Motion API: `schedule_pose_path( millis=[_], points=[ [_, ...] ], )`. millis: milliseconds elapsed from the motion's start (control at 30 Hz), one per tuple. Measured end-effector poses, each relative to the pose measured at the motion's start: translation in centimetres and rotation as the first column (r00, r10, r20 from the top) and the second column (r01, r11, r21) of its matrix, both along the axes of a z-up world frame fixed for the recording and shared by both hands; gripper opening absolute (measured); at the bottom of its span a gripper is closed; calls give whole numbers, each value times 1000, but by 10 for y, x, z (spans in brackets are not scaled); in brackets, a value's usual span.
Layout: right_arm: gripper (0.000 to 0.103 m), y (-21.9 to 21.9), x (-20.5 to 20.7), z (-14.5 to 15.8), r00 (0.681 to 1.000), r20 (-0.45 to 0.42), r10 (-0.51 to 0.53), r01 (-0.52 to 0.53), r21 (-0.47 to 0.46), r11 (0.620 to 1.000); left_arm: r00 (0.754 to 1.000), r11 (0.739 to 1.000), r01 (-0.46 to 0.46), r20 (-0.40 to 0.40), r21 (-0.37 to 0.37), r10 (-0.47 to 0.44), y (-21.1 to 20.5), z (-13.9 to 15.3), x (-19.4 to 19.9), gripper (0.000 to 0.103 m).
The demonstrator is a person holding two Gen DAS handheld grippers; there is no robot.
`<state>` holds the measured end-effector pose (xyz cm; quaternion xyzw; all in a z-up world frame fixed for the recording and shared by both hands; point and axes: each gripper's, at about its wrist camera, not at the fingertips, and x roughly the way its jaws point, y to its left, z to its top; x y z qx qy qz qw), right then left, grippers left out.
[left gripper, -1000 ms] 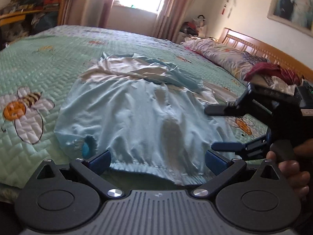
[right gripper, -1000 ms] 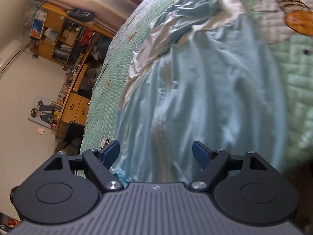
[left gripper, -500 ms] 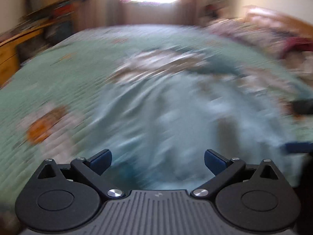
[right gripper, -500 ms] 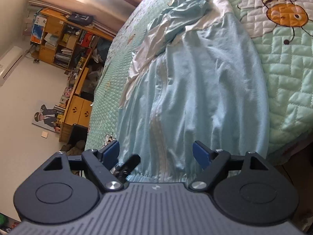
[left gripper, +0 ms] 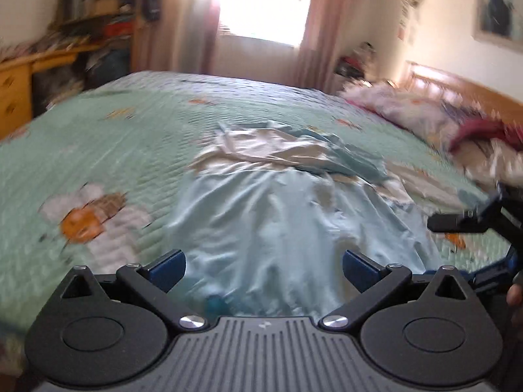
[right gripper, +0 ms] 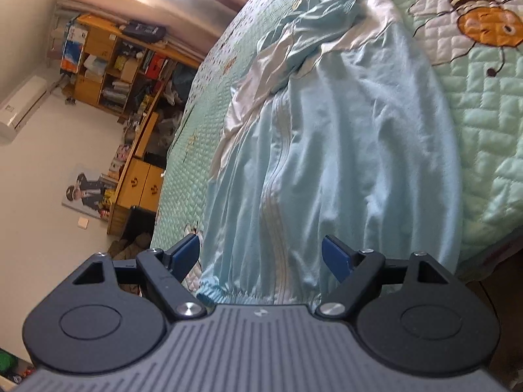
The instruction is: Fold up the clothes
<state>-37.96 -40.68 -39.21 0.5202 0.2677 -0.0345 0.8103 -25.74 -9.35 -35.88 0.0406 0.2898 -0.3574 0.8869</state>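
The bed [left gripper: 124, 137] was covered in a mint green quilt with bee patches. A light blue jacket [right gripper: 343, 163] lay spread flat on it, hem by the near edge, white lining bunched at the far end. Floral pillows [left gripper: 402, 107] and something red [left gripper: 483, 132] sat by the headboard.

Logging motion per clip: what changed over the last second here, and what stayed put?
The left gripper swung its view: the right gripper, prominent a second ago, now sits at the frame's right edge, and the picture is motion-blurred. The right wrist view shifted slightly, so the hem now shows. Nothing was grasped or released. Both grippers stayed open and empty; the light blue garment lies unfolded on the bedspread as before.
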Motion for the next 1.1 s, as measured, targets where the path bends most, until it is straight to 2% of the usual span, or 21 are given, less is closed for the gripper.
schedule_pose_path(
  millis=[100, 167, 233, 300, 433, 567, 667, 900, 1100],
  points=[
    [83, -4, -4, -3, 1000, -8, -19, 19, 15, 1000, 995, 996, 90, -34, 30, -89, -18, -15, 5, 102],
    [83, -6, -5, -6, 1000, -16, -22, 22, 31, 999, 995, 995, 24, -97, 96, -15, -14, -32, 11, 97],
    [83, -7, -6, -8, 1000, -15, -22, 23, 42, 999, 984, 992, -73, -157, 104, 89, 6, -41, 19, 94],
    [83, -9, -7, -8, 1000, -7, -28, 28, 43, 999, 971, 986, -150, -177, 75, 161, 28, -36, 20, 97],
    [83, -11, -6, -11, 999, 4, -32, 32, 62, 998, 966, 984, -178, -188, 9, 177, 48, -22, 19, 99],
    [83, -13, -10, -9, 999, 18, -41, 40, 55, 998, 985, 994, -101, -142, -43, 94, 34, -8, 6, 100],
    [83, -19, -15, -6, 998, 27, -64, 63, 44, 997, 994, 999, -10, -106, -46, 5, 14, 2, -5, 100],
    [83, -51, -38, -4, 980, 66, -189, 186, 54, 981, 992, 995, 94, -84, -40, -97, -23, 13, -16, 101],
    [83, -69, -36, -1, 970, 107, -220, 214, 69, 974, 986, 989, 141, -88, -37, -143, -43, 13, -16, 101]
  ],
)
